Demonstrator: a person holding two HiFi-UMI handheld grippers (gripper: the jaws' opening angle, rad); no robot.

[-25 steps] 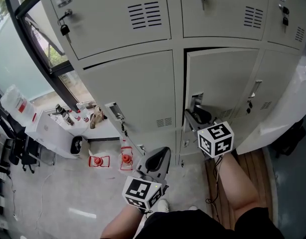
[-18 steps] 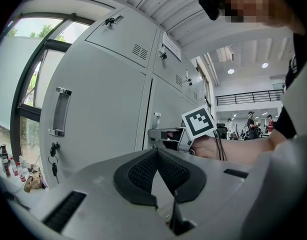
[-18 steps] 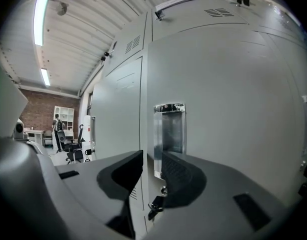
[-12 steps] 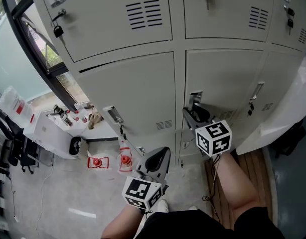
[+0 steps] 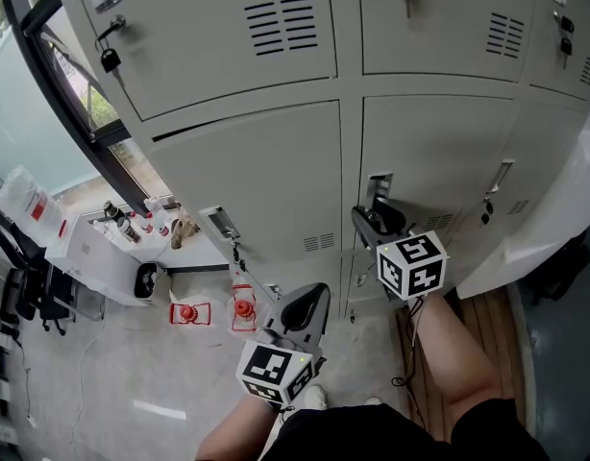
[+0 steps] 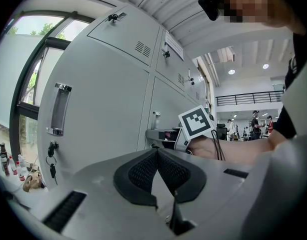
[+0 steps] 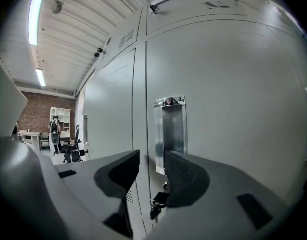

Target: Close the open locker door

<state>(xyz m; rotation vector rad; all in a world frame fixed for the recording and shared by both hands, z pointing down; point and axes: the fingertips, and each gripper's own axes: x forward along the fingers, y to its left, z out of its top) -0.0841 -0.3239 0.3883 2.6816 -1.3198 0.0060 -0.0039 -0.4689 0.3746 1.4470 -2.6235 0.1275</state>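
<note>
Grey metal locker door (image 5: 439, 161) is seen flush with its frame, so the closing is judged done. The right claw (image 7: 152, 165) has just been opened, and the handle (image 7: 169, 126) is left unpressed in its gap. The left claw (image 6: 157, 156) is shut, empty. A straight withdrawal is called for next.

The locker door (image 5: 439, 152) is a plain pale grey metal panel in the lower row of the lockers (image 5: 237, 27), in the middle column of the head view. It stands upright and lies flush in its frame, closed. Near its left edge there is a recessed chrome handle (image 7: 169, 129), set upright. A small dark lock (image 7: 157, 204) hangs just below the handle.
</note>
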